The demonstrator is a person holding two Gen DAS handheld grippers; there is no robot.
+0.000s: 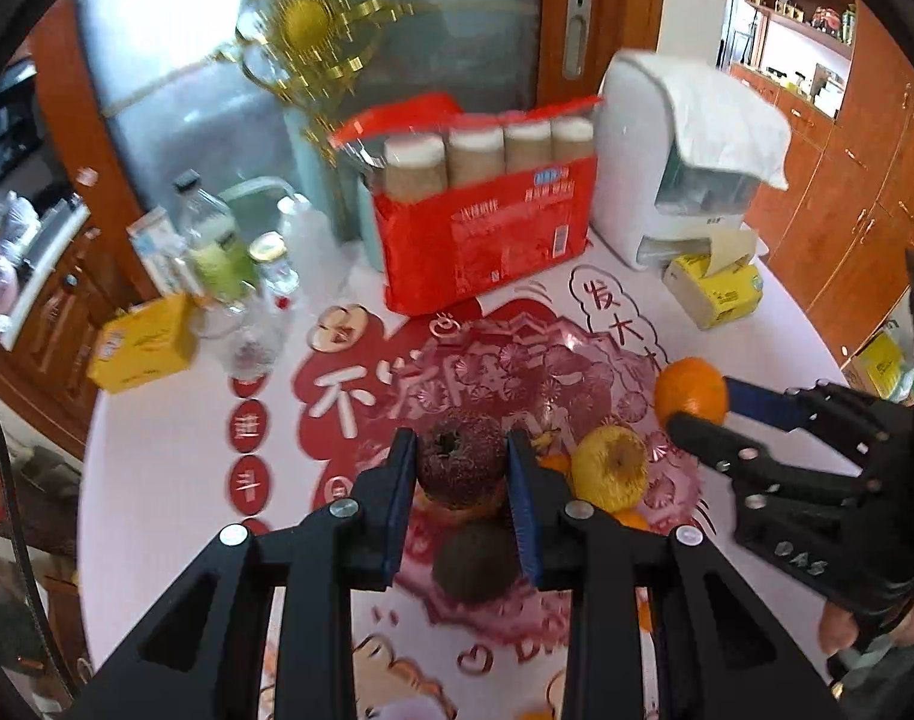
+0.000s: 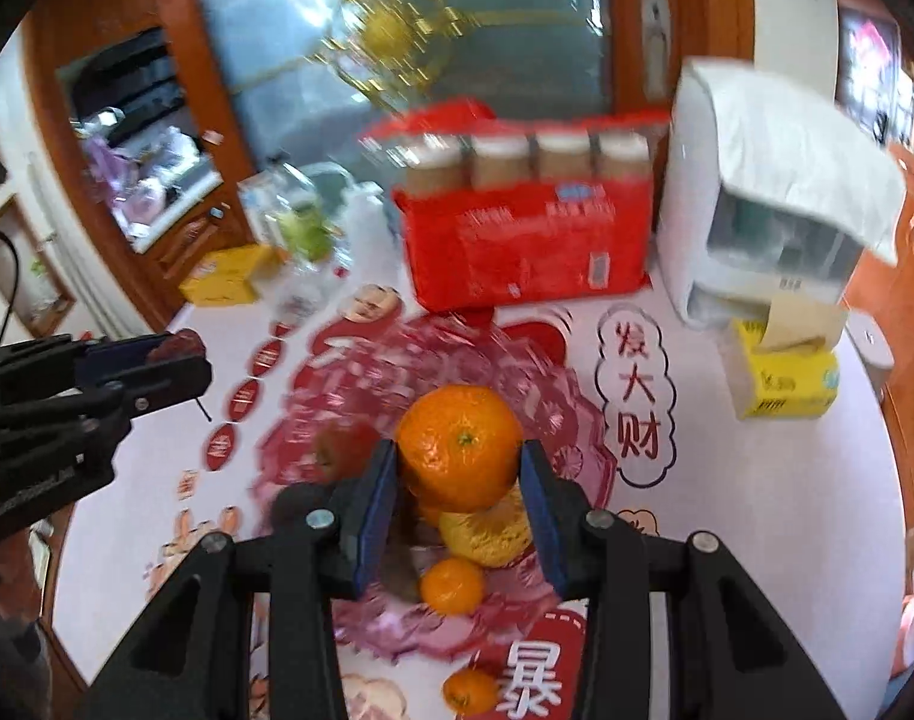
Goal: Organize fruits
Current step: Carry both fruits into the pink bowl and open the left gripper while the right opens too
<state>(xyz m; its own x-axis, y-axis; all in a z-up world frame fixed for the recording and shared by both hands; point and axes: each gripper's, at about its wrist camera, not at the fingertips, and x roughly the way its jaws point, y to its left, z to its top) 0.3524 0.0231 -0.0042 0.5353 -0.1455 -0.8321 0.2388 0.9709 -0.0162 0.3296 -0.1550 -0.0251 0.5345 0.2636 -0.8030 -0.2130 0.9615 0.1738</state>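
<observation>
Both grippers were loaded: left gripper (image 1: 460, 468) clamped a round, dark, rough-skinned fruit (image 1: 462, 462) between blue pads; right gripper (image 2: 457, 474) clamped a glossy, dimpled orange (image 2: 460, 447), above the pink scalloped plate (image 2: 535, 384).

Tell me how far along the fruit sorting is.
Done: a yellow fruit and a small orange sit in the pink dish. In hand: the left hand-held gripper grips a dark red fruit; the right hand-held gripper grips a large orange. Left: a small orange on the tablecloth.
</observation>
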